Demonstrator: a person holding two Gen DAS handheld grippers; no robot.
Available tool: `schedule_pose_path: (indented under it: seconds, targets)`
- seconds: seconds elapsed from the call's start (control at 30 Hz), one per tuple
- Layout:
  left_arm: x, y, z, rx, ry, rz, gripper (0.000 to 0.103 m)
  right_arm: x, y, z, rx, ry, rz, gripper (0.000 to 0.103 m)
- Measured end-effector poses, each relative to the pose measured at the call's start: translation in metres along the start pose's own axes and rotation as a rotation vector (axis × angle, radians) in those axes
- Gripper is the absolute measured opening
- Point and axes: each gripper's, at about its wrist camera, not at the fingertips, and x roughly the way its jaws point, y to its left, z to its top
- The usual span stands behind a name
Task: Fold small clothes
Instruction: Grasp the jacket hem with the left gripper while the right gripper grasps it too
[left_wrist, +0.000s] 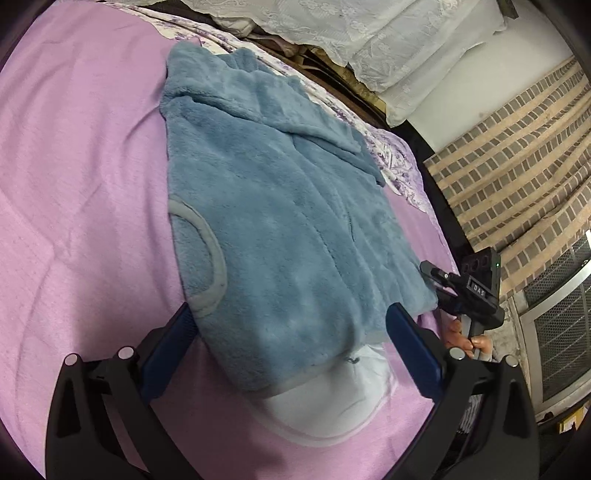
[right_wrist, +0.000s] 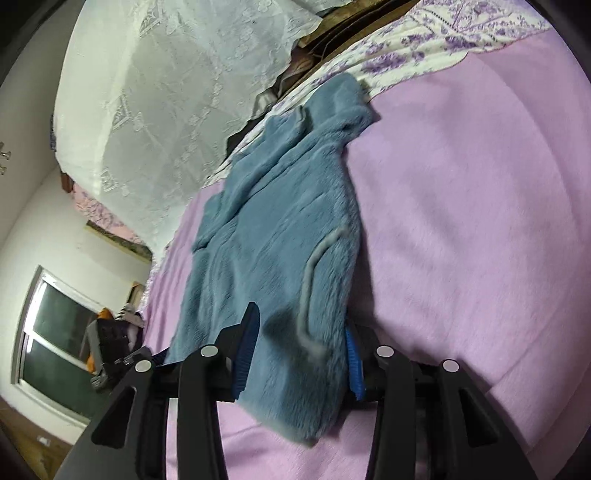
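- Currently, in the left wrist view, a blue fleece (left_wrist: 280, 221) lies flat on the pink blanket (left_wrist: 81, 184), its hem over a white garment (left_wrist: 332, 402). The left gripper (left_wrist: 291, 347) is spread wide, fingers straddling the hem, nothing clasped. The right gripper (left_wrist: 439, 284) meets the fleece's far corner; its state is unclear from here.
- Meanwhile, in the right wrist view, the right gripper (right_wrist: 299, 350) has fleece (right_wrist: 280, 236) bunched between its fingers, apparently pinched, above the blanket (right_wrist: 472, 206).
- Judgement: a fold appears to be starting. The next move likely calls for the left gripper to close on the hem, then both to lift together.
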Motion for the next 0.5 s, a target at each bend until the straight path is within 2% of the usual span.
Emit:
schedule_pose_path:
  seconds: [0.07,0.13,0.17,0.27,0.43,0.5]
  targets:
    - [-0.002,0.000,-0.001,-0.008,-0.007,-0.005,0.096,0.000,0.002,-0.006,0.000,0.013,0.031,0.043]
    - [-0.001,0.001,-0.001,-0.010,-0.008,0.025,0.084,0.000,0.005,-0.009,-0.007,0.018,0.032,0.043]
    - [0.001,0.002,-0.001,-0.013,0.000,0.051,0.072,0.002,0.006,-0.010,-0.013,0.019,0.018,0.042]
    - [0.001,0.005,-0.001,-0.029,-0.003,0.078,0.060,0.003,0.006,-0.011,-0.010,0.015,-0.002,0.034]
    - [-0.006,0.011,-0.008,-0.065,-0.004,-0.001,0.057,0.000,0.006,-0.015,-0.012,0.005,-0.014,0.030]
    - [-0.002,0.010,-0.008,-0.052,0.002,0.013,0.057,0.001,0.006,-0.014,-0.016,0.007,-0.020,0.030]
